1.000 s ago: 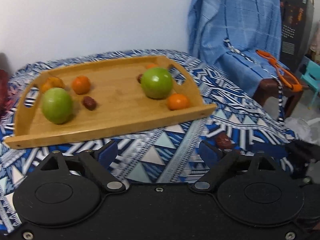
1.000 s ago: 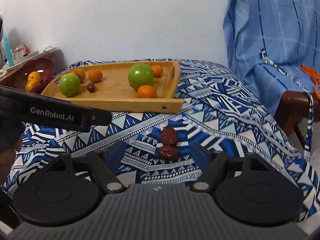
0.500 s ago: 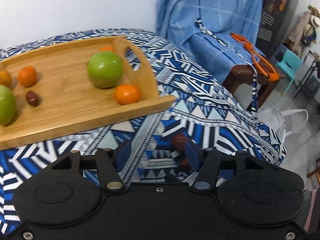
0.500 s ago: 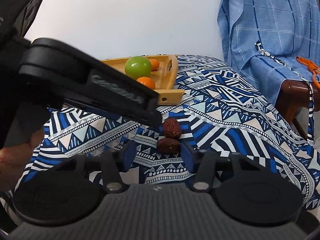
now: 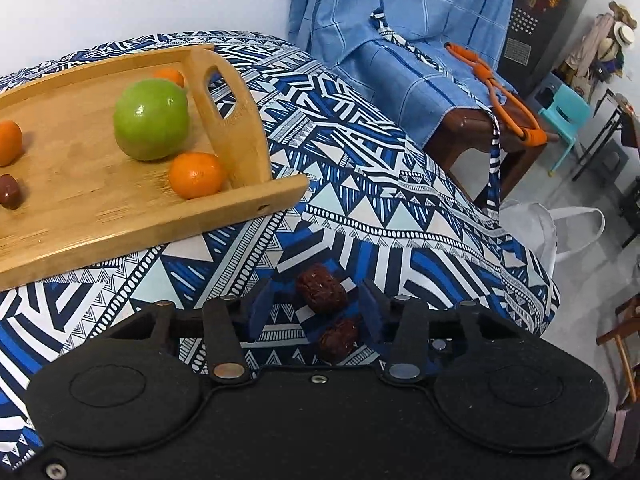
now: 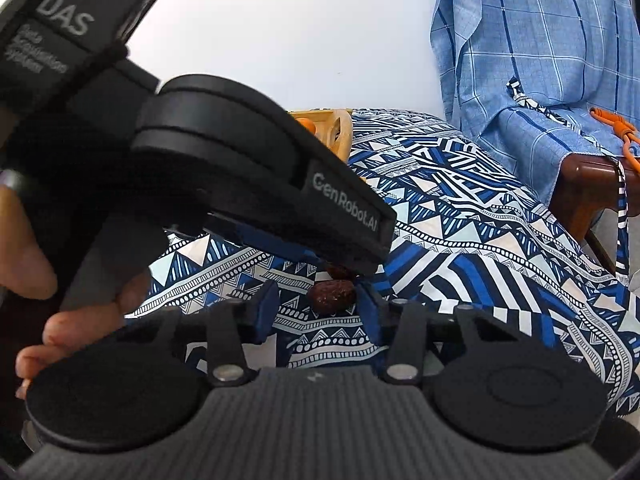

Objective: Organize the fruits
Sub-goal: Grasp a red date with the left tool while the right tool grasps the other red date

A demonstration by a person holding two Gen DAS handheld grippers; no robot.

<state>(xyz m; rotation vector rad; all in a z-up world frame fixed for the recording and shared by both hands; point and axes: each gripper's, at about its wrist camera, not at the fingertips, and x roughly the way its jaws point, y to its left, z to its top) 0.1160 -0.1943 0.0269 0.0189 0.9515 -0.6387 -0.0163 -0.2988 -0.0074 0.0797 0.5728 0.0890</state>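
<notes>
Two dark red dates lie on the patterned tablecloth (image 5: 400, 216) in front of the wooden tray (image 5: 240, 204). My left gripper (image 5: 316, 312) points down over them with its jaws closing. The far date (image 5: 321, 288) sits between its pads untouched, and the near date (image 5: 338, 338) lies by its right finger. My right gripper (image 6: 316, 306) is closing too, around the near date (image 6: 332, 295), with a gap at the left pad. The left gripper's body (image 6: 280, 184) hides most of the far date (image 6: 340, 272). The tray holds a green apple (image 5: 151, 120), small oranges (image 5: 196, 175) and a date (image 5: 9, 197).
The table drops away on the right to the floor, where a white bag (image 5: 560, 232) lies. A chair draped in blue checked cloth (image 5: 400, 60) carries orange straps (image 5: 500, 92). A turquoise stool (image 5: 564, 120) stands further right. A hand (image 6: 80, 320) grips the left gripper.
My left gripper swung right from facing the tray to above the two dates, and its jaws narrowed. My right gripper's jaws narrowed around the near date. The left gripper now fills the right view.
</notes>
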